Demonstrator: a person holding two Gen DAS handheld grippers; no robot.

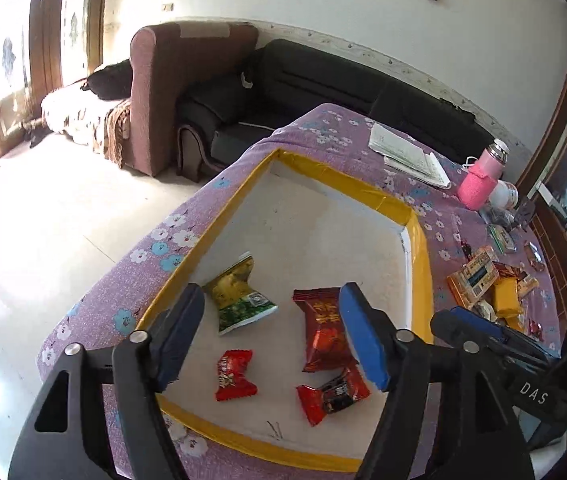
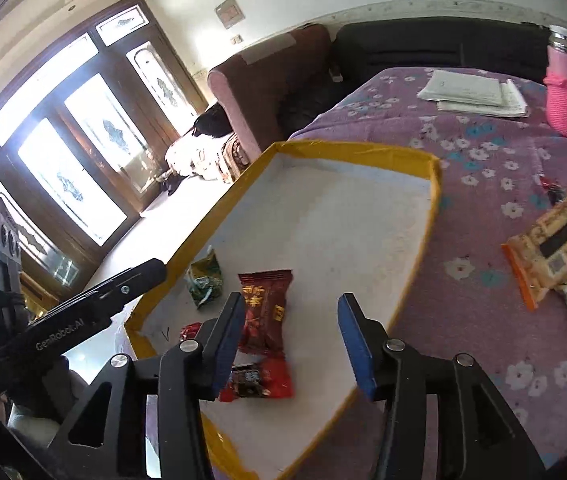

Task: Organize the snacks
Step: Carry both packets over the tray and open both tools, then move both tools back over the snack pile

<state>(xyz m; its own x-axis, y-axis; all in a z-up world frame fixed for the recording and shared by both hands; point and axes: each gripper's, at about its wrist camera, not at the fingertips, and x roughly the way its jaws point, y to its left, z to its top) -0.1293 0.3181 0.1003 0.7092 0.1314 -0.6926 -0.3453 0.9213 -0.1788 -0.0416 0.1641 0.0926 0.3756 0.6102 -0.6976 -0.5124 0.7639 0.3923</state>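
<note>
A white tray with a yellow taped rim (image 1: 419,264) lies on a purple flowered cloth. Inside it are a green-gold packet (image 1: 239,294), a dark red packet (image 1: 323,330), a small red candy (image 1: 235,376) and a red-black packet (image 1: 333,394). My left gripper (image 1: 271,290) hangs open over these, nothing between its blue pads. My right gripper (image 2: 291,298) is open above the tray's near right part. The dark red packet (image 2: 263,308) and the red-black packet (image 2: 255,380) lie under its left finger. A pile of loose snacks (image 2: 555,244) sits on the cloth to the right.
At the table's far side are a pink bottle (image 1: 481,180) and a stack of papers (image 1: 407,156). Behind stand a black sofa (image 1: 323,80) and a brown armchair (image 1: 163,80). The table edge left of the tray drops to the floor (image 1: 43,220).
</note>
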